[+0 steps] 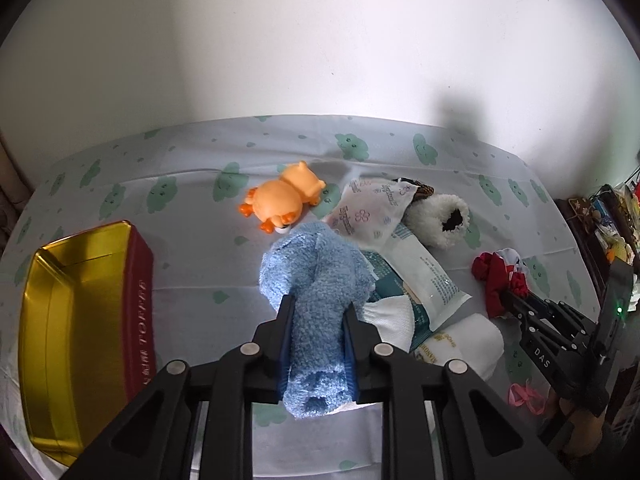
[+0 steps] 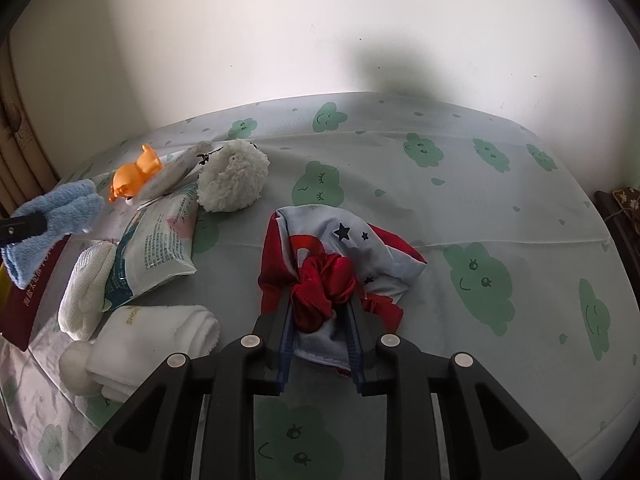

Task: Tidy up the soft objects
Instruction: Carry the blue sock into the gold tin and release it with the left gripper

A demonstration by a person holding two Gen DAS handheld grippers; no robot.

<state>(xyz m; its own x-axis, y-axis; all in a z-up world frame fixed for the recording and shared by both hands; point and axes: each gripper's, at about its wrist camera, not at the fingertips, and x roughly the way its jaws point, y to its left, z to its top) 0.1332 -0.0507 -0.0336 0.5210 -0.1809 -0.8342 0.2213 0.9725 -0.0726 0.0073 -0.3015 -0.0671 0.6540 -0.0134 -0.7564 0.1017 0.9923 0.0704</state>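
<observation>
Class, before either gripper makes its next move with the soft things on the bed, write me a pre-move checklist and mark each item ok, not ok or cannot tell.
1. Left gripper clamps blue fuzzy sock: ok.
2. Right gripper clamps red and white cloth: ok.
3. Gold tin open, nothing visible inside: ok.
4. Sock fully lifted off the packet: cannot tell.
5. Orange toy clear of both grippers: ok.
</observation>
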